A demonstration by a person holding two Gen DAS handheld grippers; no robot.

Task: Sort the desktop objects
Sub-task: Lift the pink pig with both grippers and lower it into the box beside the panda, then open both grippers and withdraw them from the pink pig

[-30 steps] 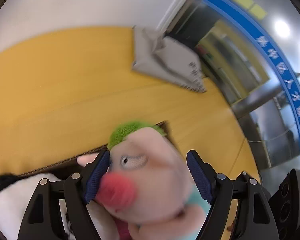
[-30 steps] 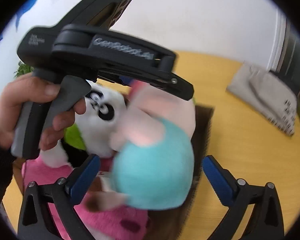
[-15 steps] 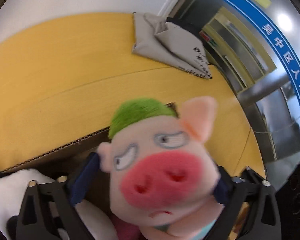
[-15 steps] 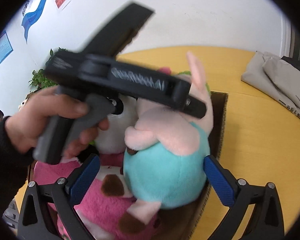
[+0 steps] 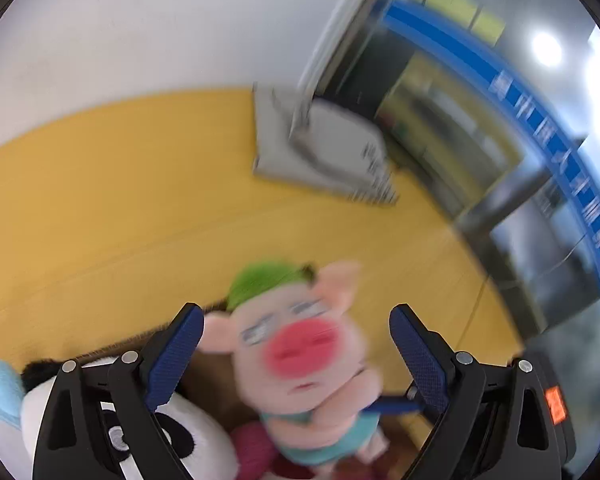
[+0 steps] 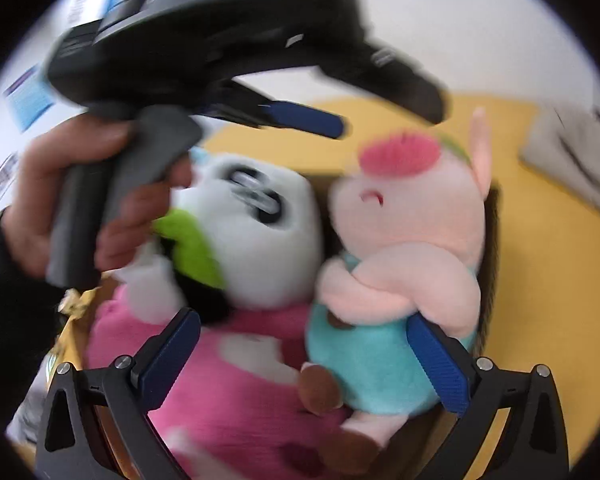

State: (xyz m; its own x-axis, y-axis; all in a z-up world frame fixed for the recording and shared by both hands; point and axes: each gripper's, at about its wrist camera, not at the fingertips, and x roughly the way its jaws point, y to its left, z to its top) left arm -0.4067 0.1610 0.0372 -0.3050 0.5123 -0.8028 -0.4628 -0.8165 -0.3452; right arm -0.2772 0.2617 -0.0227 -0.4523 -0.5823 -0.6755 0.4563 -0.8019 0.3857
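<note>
Released since half a second ago, the pig plush (image 5: 300,356) no longer fills the left gripper (image 5: 296,344), whose jaws now stand wide open on either side of its head without touching it. It sits upright in the cardboard box (image 6: 494,216) on the yellow worktop (image 5: 120,208), just beside the panda plush (image 6: 252,232) and above a pink plush (image 6: 236,384). The right gripper (image 6: 304,356) is also open, its right pad against the pig's teal body. Seen from the right wrist, a hand (image 6: 80,196) holds the left gripper's handle. A grey cloth bag (image 5: 320,148) lies farther back on the worktop.
</note>
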